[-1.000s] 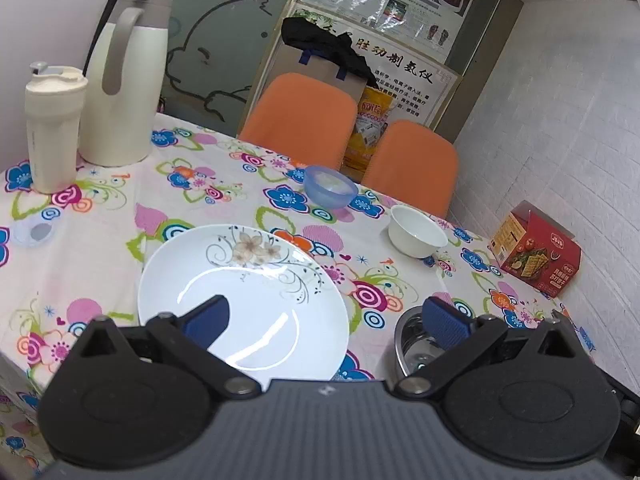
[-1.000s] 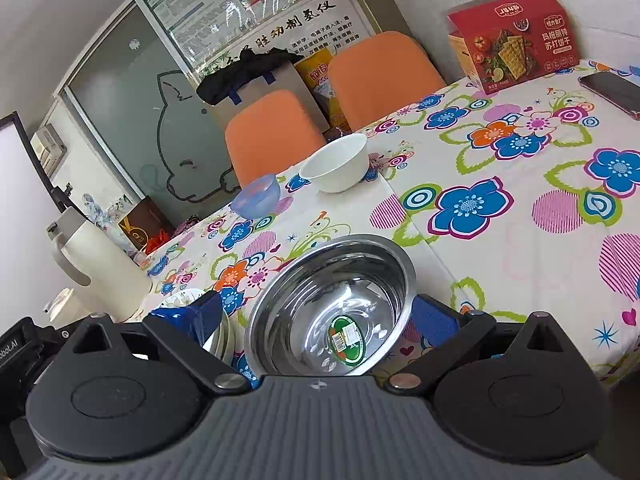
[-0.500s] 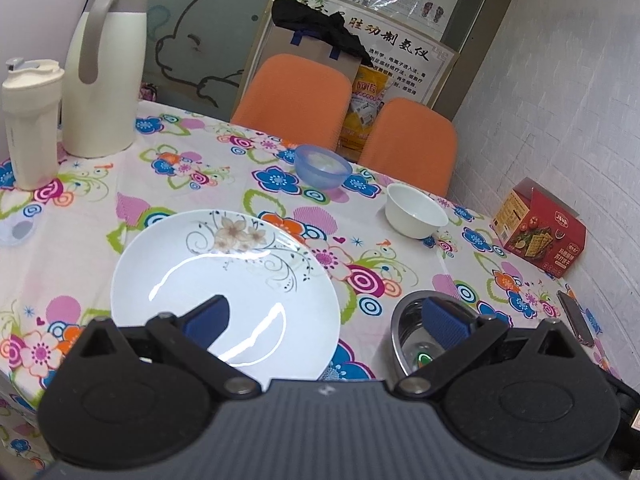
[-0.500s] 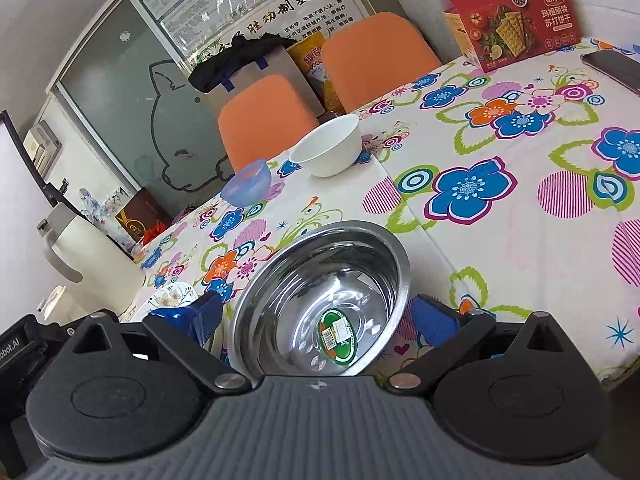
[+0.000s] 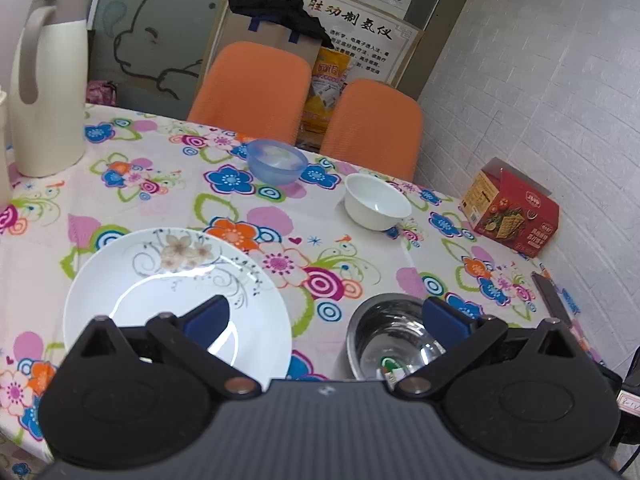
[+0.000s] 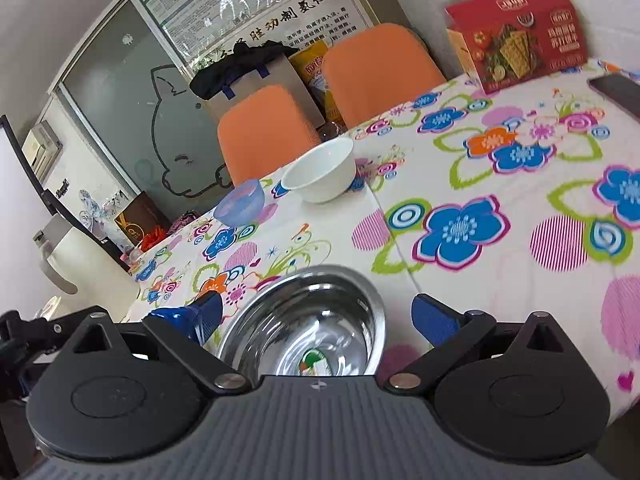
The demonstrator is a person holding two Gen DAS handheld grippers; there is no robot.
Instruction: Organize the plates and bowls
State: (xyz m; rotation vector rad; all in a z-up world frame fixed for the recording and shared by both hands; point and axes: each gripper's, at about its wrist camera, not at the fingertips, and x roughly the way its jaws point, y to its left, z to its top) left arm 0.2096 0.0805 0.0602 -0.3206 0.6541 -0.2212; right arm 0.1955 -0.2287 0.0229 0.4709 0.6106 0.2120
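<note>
Both grippers are being held wide apart and empty above the near edge of the table (image 5: pixel 168 208). The left gripper (image 5: pixel 326 316) is being hovered between the flowered plate (image 5: pixel 160 280) and the steel bowl (image 5: pixel 384 332), both lying near that edge. The right gripper (image 6: pixel 316 314) is being kept spread around the steel bowl (image 6: pixel 304 308) without visibly touching it. The white bowl (image 5: pixel 376 200) and the blue bowl (image 5: pixel 274 160) are being left toward the far edge, just beside each other.

The step in hand is judged to be the taking of the steel bowl. It is best done by one finger being lowered inside the rim and one outside, then closed firmly, since polished metal is likely to slip.

Compared with a second ago, the left view is being carried higher and rightward, so that the tumbler is being lost from view, while the right gripper is being brought lower over the steel bowl.
</note>
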